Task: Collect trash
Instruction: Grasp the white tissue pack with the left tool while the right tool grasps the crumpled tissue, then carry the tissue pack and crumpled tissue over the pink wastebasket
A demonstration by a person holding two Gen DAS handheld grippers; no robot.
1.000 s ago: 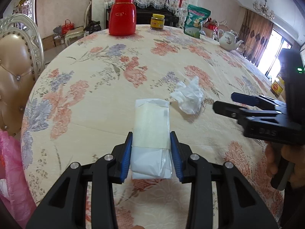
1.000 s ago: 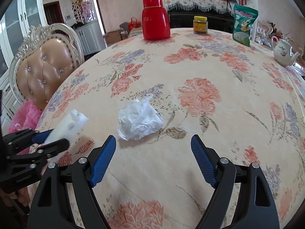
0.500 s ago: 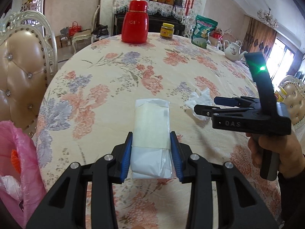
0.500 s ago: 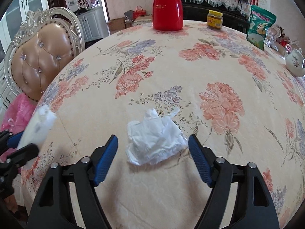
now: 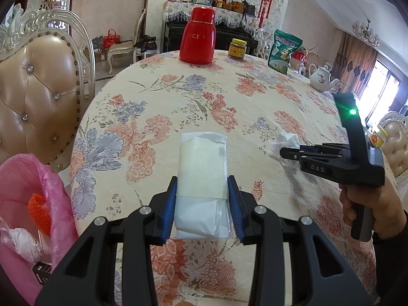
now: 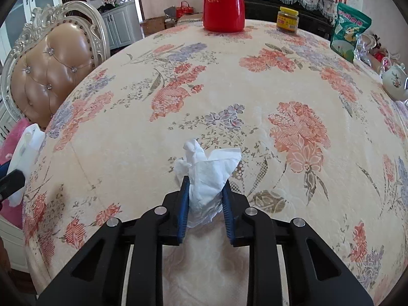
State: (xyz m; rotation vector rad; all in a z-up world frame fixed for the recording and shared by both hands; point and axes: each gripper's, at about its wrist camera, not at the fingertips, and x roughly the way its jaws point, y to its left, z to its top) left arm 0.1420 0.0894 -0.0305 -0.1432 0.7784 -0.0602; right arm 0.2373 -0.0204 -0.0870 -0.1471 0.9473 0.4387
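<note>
Our left gripper point(image 5: 202, 201) clamps a white tissue pack point(image 5: 202, 178) above the bench point(image 5: 178, 97) edge, beside the pink trash bag point(image 5: 33, 204). Our right gripper point(image 6: 205, 204) pinches the crumpled tissue point(image 6: 207, 176) against the floral bench near its front.

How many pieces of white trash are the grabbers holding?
2. The left gripper holds a flat white tissue packet. The right gripper pinches a crumpled tissue above the table. More trash may be hidden in the pink bag.

white tissue pack point(image 5: 202, 178): in left tongs | crumpled tissue point(image 6: 207, 178): in right tongs
</note>
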